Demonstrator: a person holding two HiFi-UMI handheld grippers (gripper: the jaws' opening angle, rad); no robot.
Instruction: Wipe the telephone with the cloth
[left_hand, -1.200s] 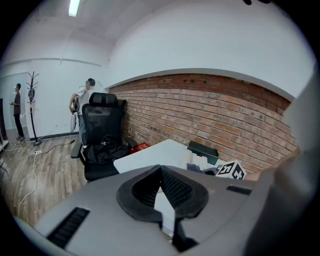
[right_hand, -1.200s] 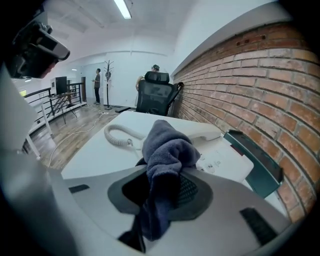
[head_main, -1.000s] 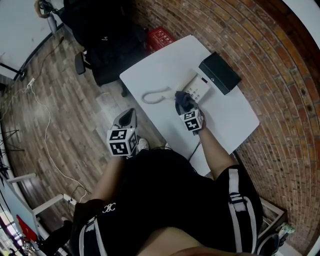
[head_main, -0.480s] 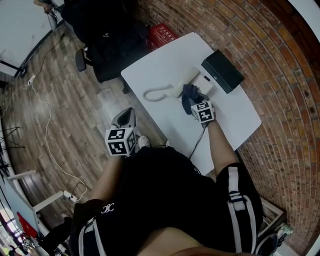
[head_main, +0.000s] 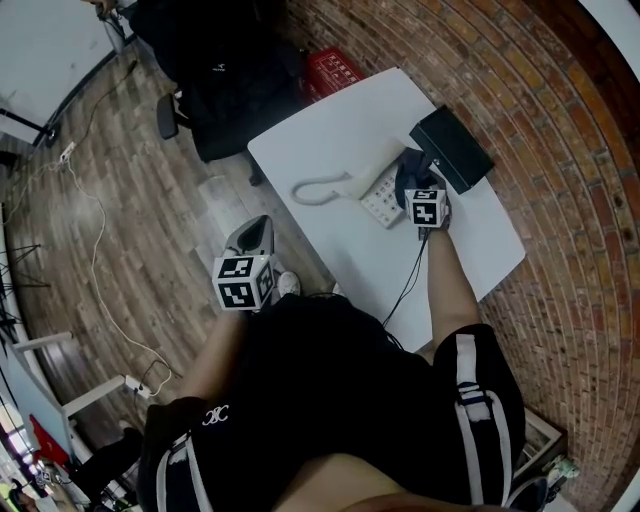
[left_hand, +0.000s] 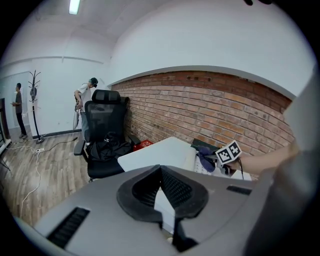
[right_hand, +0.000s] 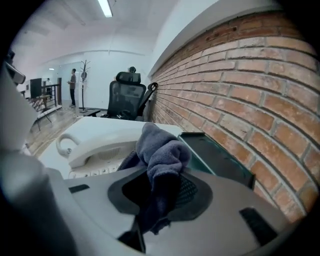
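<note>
A white telephone (head_main: 378, 195) lies on the white table (head_main: 340, 125); its handset (head_main: 372, 170) rests along its far side and the coiled cord (head_main: 315, 190) loops left. My right gripper (head_main: 413, 178) is shut on a dark blue cloth (head_main: 408, 163) and holds it over the phone's right end, beside a black box (head_main: 452, 147). In the right gripper view the cloth (right_hand: 161, 150) bulges out of the jaws above the handset (right_hand: 97, 146). My left gripper (head_main: 257, 232) hangs off the table's near-left side, shut and holding nothing (left_hand: 161, 169).
A black office chair (head_main: 222, 85) with a bag on it and a red crate (head_main: 332, 70) stand beyond the table. A brick wall (head_main: 560, 170) runs along the right. A black cable (head_main: 405, 285) trails from my right gripper over the table's near edge.
My right gripper has carried the cloth across the telephone, from its near-left keypad end to the right end by the black box. The left gripper has stayed put.
</note>
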